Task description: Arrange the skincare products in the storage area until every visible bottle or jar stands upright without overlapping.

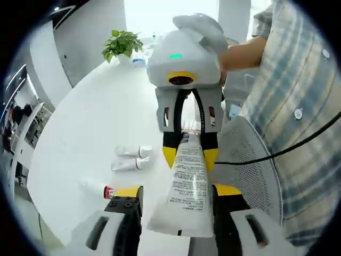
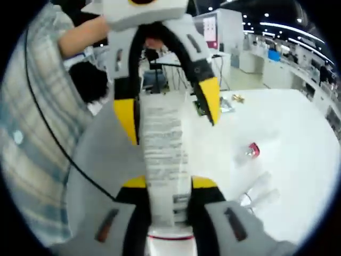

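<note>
A long white tube (image 1: 186, 181) with printed text hangs in the air between both grippers. In the left gripper view my right gripper (image 1: 189, 156) comes down from above, its yellow fingertips shut on the tube's narrow far end. My left gripper (image 1: 177, 191) straddles the wide near end with its jaws spread. In the right gripper view the tube (image 2: 162, 144) runs up from my right gripper (image 2: 170, 183), which is clamped on it, and my left gripper (image 2: 168, 109) stands open around it, one finger (image 2: 210, 98) clearly apart from it.
On the white round table (image 1: 90, 122) lie two small tubes (image 1: 133, 152) (image 1: 128, 165) and a red-capped bottle (image 1: 101, 189) on its side. A potted plant (image 1: 121, 44) stands at the far edge. A grey mesh chair back (image 1: 248, 170) and a person's plaid shirt (image 1: 298, 106) are at the right.
</note>
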`<state>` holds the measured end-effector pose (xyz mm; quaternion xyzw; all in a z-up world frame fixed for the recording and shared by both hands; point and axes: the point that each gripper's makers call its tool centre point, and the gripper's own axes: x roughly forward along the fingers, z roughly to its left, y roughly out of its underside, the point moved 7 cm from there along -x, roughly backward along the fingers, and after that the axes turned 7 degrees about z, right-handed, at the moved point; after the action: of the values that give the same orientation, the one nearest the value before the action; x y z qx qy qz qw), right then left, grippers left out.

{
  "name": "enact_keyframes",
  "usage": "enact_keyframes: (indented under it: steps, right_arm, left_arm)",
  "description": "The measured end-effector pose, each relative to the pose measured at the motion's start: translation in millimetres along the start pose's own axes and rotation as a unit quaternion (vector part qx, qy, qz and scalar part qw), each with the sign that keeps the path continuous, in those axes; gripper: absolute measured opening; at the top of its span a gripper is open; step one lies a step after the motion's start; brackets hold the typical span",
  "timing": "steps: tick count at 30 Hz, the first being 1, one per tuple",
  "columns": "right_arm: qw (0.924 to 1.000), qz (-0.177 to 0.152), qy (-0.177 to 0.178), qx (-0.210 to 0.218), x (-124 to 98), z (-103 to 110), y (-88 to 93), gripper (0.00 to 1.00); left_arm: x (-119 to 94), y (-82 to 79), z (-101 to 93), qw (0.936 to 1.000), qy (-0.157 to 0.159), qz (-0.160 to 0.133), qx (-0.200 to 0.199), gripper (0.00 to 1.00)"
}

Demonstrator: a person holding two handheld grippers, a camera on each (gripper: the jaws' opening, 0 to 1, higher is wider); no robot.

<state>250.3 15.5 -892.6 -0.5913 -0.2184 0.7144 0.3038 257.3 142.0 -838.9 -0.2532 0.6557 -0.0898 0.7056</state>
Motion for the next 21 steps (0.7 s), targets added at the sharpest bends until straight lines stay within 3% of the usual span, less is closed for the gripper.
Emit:
enact_keyframes:
  steps: [2, 3, 7, 9, 10, 12, 14, 17, 18, 19, 20, 21]
  right_arm:
    - [0.9996, -0.016, -0.005, 0.025, -3.8, -2.3, 2.2, 0.26]
    - [0.9989, -0.029, -0.005, 0.036, -7.5, -5.5, 2.8, 0.26]
    - [0.9933, -0.085, -0.013, 0.077, -22.1, -16.2, -0.9, 0.26]
    - [0.9870, -0.122, -0.021, 0.103, -29.1, -20.9, -4.8, 0.27]
    - [0.9845, -0.136, -0.026, 0.107, -31.6, -21.5, -6.6, 0.27]
    - [0.9750, -0.176, -0.048, 0.127, -36.2, -21.7, -12.3, 0.27]
    - [0.9658, -0.202, -0.070, 0.147, -38.4, -21.0, -17.0, 0.27]
    - [0.9557, -0.232, -0.099, 0.152, -40.0, -17.6, -24.0, 0.27]
    - [0.9510, -0.243, -0.111, 0.155, -40.5, -16.1, -27.0, 0.28]
    - [0.9481, -0.249, -0.119, 0.157, -40.7, -14.8, -28.7, 0.28]
    - [0.9452, -0.253, -0.129, 0.161, -40.3, -13.7, -30.8, 0.28]
    - [0.9424, -0.259, -0.135, 0.164, -40.3, -12.6, -32.4, 0.28]
  left_arm:
    - [-7.0, -2.6, 4.0, 0.9983, -0.001, -0.053, -0.023, 0.70]
    - [-12.4, -5.4, 7.0, 0.9945, 0.002, -0.090, -0.052, 0.71]
    - [-27.1, -9.1, 18.9, 0.9742, 0.012, -0.183, -0.131, 0.70]
    - [-32.8, -12.4, 24.1, 0.9593, 0.017, -0.231, -0.162, 0.69]
    - [-35.3, -15.0, 26.4, 0.9481, 0.020, -0.260, -0.182, 0.69]
    - [-34.2, -18.3, 27.8, 0.9383, 0.033, -0.285, -0.192, 0.69]
    - [-26.5, -23.2, 29.1, 0.9218, 0.060, -0.316, -0.217, 0.68]
    - [-20.1, -27.8, 30.2, 0.9049, 0.087, -0.340, -0.240, 0.61]
    - [-18.2, -32.6, 29.2, 0.8914, 0.107, -0.362, -0.250, 0.59]
    - [-17.7, -34.5, 29.2, 0.8838, 0.116, -0.372, -0.259, 0.57]
    - [-17.5, -35.5, 29.4, 0.8802, 0.119, -0.378, -0.261, 0.56]
    - [-16.0, -38.1, 29.4, 0.8717, 0.129, -0.391, -0.266, 0.56]
